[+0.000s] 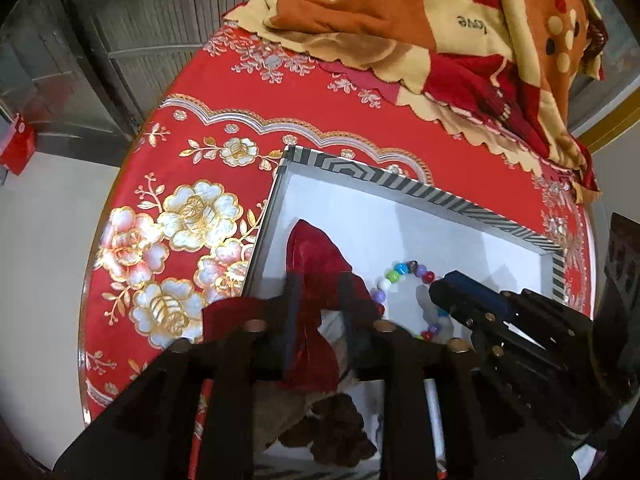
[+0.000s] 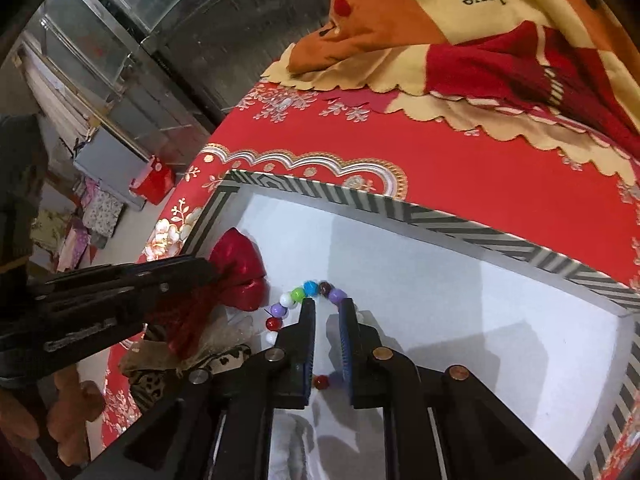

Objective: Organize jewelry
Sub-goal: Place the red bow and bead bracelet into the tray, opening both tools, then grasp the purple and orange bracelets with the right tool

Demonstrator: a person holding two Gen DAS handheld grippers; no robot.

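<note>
A white box (image 1: 420,194) (image 2: 460,228) with a black-and-white striped rim lies on the red floral tablecloth. In it lie a red shiny pouch (image 1: 316,256) (image 2: 240,272) and a multicoloured bead bracelet (image 1: 400,270) (image 2: 308,290). My left gripper (image 1: 320,284) straddles the pouch, its fingers on either side of the red fabric, seemingly closed on it. My right gripper (image 2: 328,306) hovers over the bracelet loop, fingers a little apart, nothing clamped between them. The right gripper also shows in the left wrist view (image 1: 452,286), the left gripper in the right wrist view (image 2: 200,268).
A folded orange, cream and red blanket (image 1: 460,40) (image 2: 480,32) lies at the table's far side. The red tablecloth (image 1: 240,100) ends at a round edge on the left. A brown lumpy item (image 1: 340,432) sits below the left gripper.
</note>
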